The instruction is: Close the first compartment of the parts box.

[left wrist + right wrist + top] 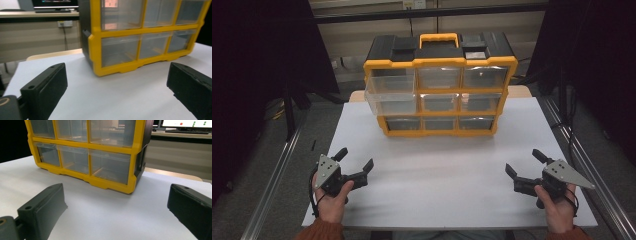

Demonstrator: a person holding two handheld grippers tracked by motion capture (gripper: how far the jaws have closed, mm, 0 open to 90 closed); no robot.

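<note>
A yellow and black organiser [439, 90] with clear drawers and a yellow handle stands at the back middle of the white table [437, 170]. One clear drawer [391, 97] in its left column juts forward of the others. My left gripper [356, 158] is open near the front left, held in a hand, with nothing between its fingers. My right gripper [523, 161] is open near the front right, also empty. In the left gripper view the wide-apart left gripper [116, 75] faces the organiser [140, 32]. The right gripper [116, 192] faces the organiser [85, 147] likewise.
Metal rails [272, 180] run along both sides of the table, and black curtains hang beyond them. A desk with a monitor [185, 123] stands behind the organiser. Bare white tabletop lies between the grippers and the organiser.
</note>
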